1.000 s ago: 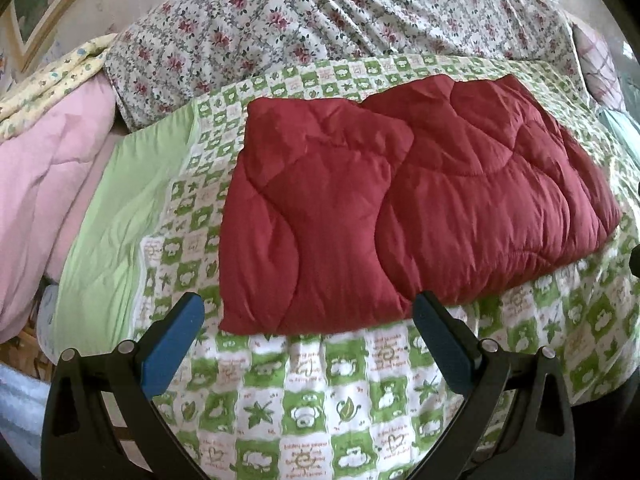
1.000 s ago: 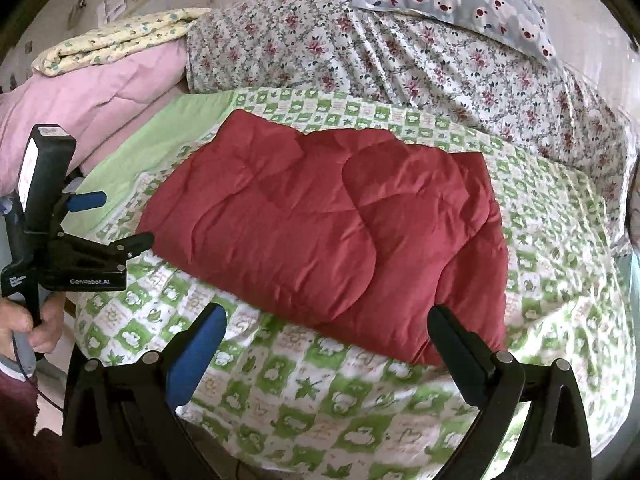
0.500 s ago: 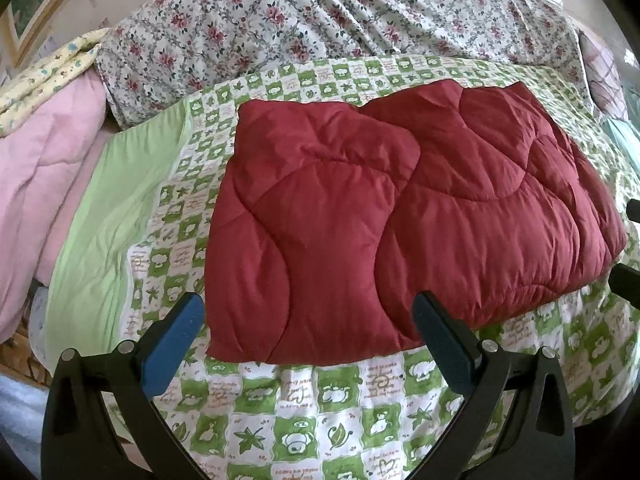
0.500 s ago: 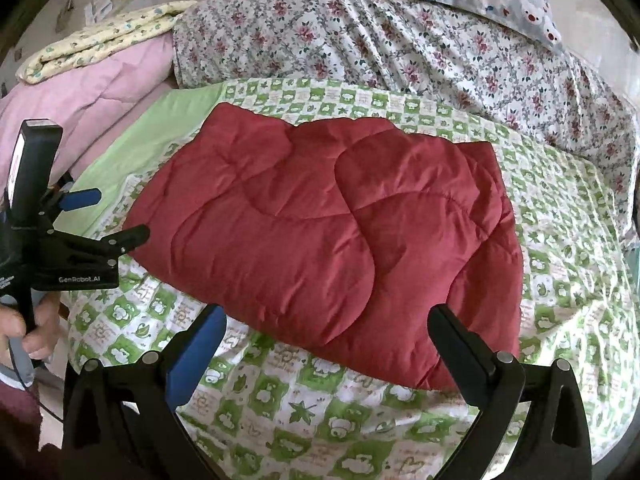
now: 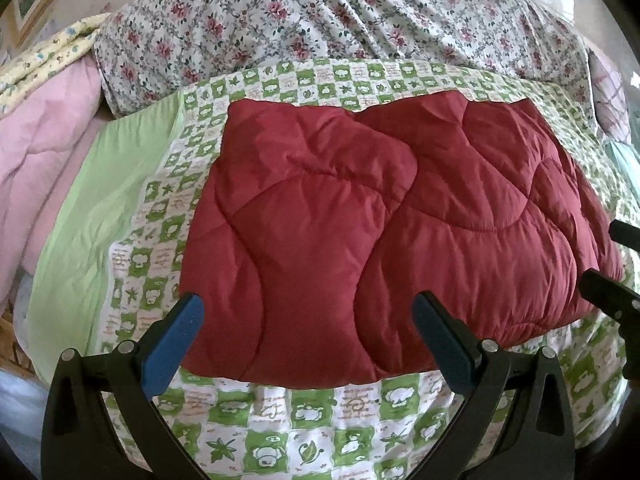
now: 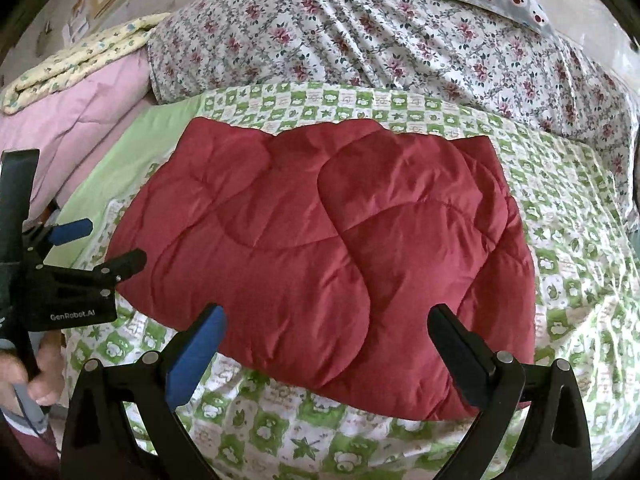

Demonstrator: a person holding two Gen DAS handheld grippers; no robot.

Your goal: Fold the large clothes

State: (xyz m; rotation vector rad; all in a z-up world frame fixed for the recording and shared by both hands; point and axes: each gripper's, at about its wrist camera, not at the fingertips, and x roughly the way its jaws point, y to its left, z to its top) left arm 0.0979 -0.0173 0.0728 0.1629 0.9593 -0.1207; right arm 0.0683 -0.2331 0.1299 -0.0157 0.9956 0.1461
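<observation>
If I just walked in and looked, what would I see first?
The big dark red quilted garment jumps out first, lying folded in the middle of the green-and-white checked sheet on the bed. Both open grippers, the left gripper and the right gripper, are at its near edge, holding nothing. Behind it lies a flowery blanket, and pink bedding is piled on the left.

Dark red quilted garment (image 5: 380, 232) on a green-and-white checked sheet (image 5: 280, 420); rose-print bedding (image 5: 320, 12) behind.
</observation>
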